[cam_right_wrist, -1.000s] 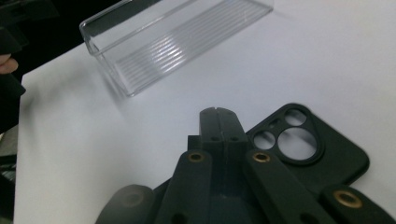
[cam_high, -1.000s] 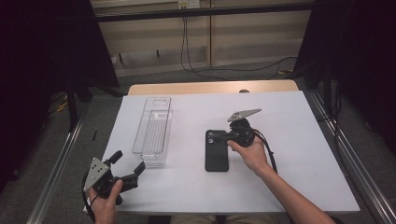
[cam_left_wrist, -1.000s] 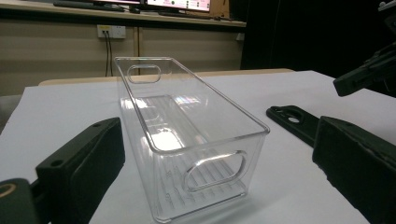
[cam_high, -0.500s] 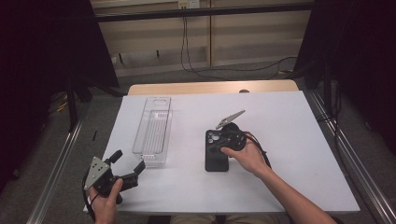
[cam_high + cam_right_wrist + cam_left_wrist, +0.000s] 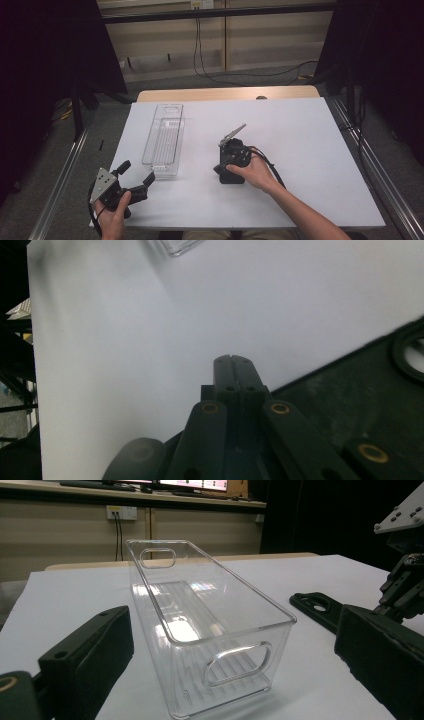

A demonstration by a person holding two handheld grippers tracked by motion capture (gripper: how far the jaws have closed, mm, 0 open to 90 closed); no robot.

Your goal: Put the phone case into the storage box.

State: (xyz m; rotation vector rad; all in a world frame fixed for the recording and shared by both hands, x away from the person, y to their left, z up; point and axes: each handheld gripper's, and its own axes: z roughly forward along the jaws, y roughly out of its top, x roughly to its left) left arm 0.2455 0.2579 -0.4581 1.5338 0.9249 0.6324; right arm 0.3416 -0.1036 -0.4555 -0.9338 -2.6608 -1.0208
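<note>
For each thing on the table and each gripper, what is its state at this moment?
Clear plastic bin: upright, empty, nothing touching it.
Black phone case: lying flat on the table, to the right of the bin.
Left gripper: jaws open, holding nothing, near the bin's near end.
Right gripper: jaws shut together, nothing between them, tips low over the case's edge.
White table: flat, carrying the bin and the case.

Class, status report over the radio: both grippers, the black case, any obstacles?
Left gripper open, near table corner. Right gripper shut, empty, over black case. Clear bin apart to the left; nothing in the way.
</note>
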